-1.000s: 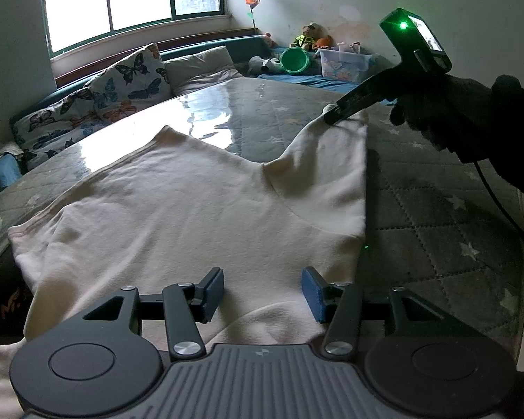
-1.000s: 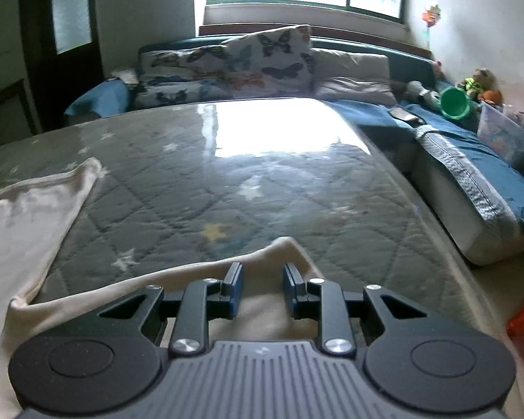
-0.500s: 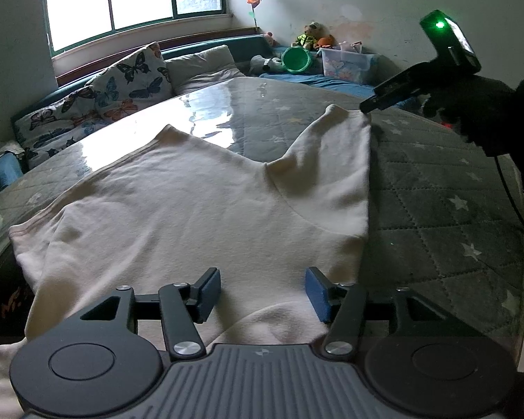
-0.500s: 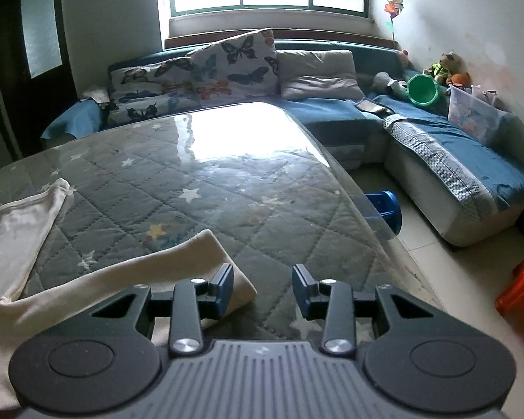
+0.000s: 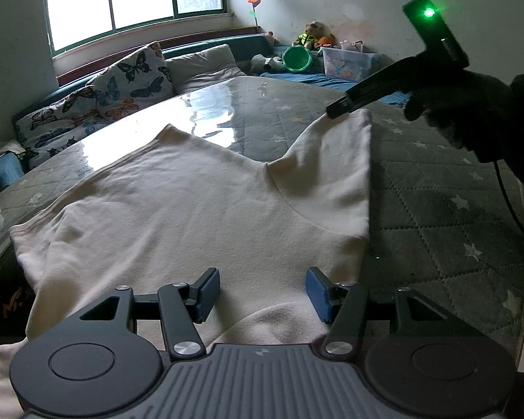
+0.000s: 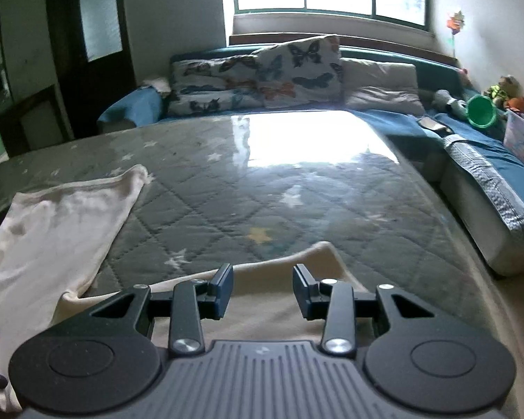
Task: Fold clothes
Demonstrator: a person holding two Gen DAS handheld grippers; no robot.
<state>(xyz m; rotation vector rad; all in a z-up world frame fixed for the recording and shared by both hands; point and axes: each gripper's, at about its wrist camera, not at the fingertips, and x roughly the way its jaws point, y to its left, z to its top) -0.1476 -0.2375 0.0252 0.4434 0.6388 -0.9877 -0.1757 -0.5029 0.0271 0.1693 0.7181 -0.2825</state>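
Note:
A cream sweatshirt (image 5: 199,209) lies spread flat on the grey star-quilted table (image 5: 454,209). One sleeve (image 5: 339,160) runs toward the far right. My left gripper (image 5: 263,289) hovers open over the near part of the garment; fabric lies under its blue pads, not pinched. My right gripper (image 5: 333,111), held by a dark-gloved hand, has its tip at the sleeve's far end. In the right wrist view the right gripper (image 6: 263,282) stands open just above the sleeve end (image 6: 321,256), and the pads do not press the cloth. The garment's body (image 6: 59,223) lies to the left.
A sofa with butterfly cushions (image 5: 136,76) wraps the far side and right of the table. A green bucket (image 5: 298,59) and a clear box of toys (image 5: 349,61) sit on it. The table's curved edge (image 6: 471,262) drops off close on the right. A cable hangs from the right gripper.
The right gripper's jaws have widened. It swung off to the right past the sleeve end, then came back over it. The left gripper and the garment have stayed put.

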